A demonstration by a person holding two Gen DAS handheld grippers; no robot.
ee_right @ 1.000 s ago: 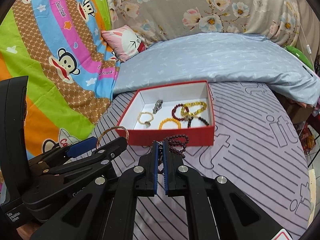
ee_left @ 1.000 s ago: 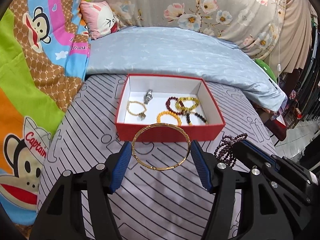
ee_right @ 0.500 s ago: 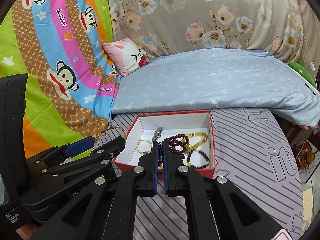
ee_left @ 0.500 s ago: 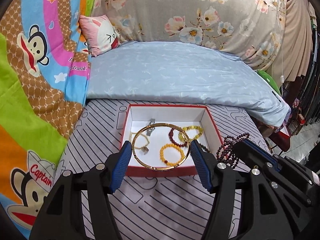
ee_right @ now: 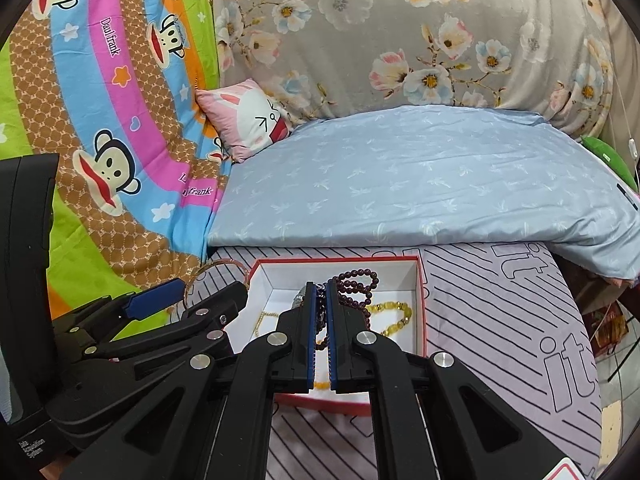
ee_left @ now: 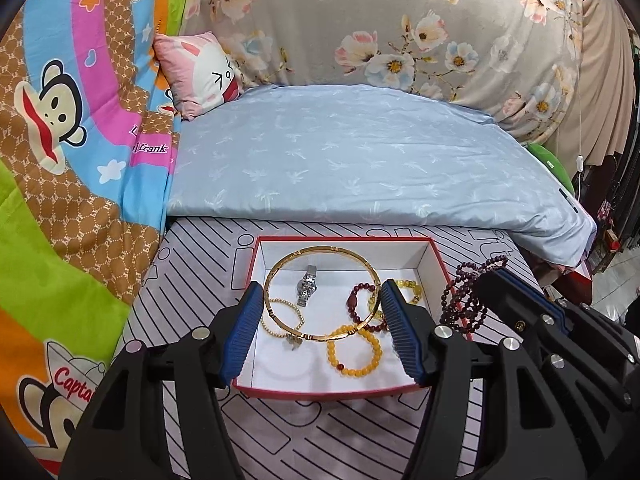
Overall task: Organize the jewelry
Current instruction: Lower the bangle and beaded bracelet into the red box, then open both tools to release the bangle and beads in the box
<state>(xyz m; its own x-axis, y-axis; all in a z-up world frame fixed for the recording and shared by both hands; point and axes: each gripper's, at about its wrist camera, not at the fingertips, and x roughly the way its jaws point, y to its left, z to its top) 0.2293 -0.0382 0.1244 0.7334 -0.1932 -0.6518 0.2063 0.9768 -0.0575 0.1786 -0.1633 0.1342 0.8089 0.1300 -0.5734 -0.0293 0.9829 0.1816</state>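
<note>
Bangle (ee_left: 322, 293), gold, clamped across its width in left hand-held gripper (ee_left: 322, 336) above red box (ee_left: 344, 391) for release; right hand-held gripper (ee_right: 321, 334) pinched dark bead strand (ee_right: 354, 286), likewise box-bound.

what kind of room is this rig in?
Most likely a bedroom: the red box of jewelry sits on a striped bed sheet, with a blue duvet behind it, a pink bunny pillow and floral bedding at the back.
</note>
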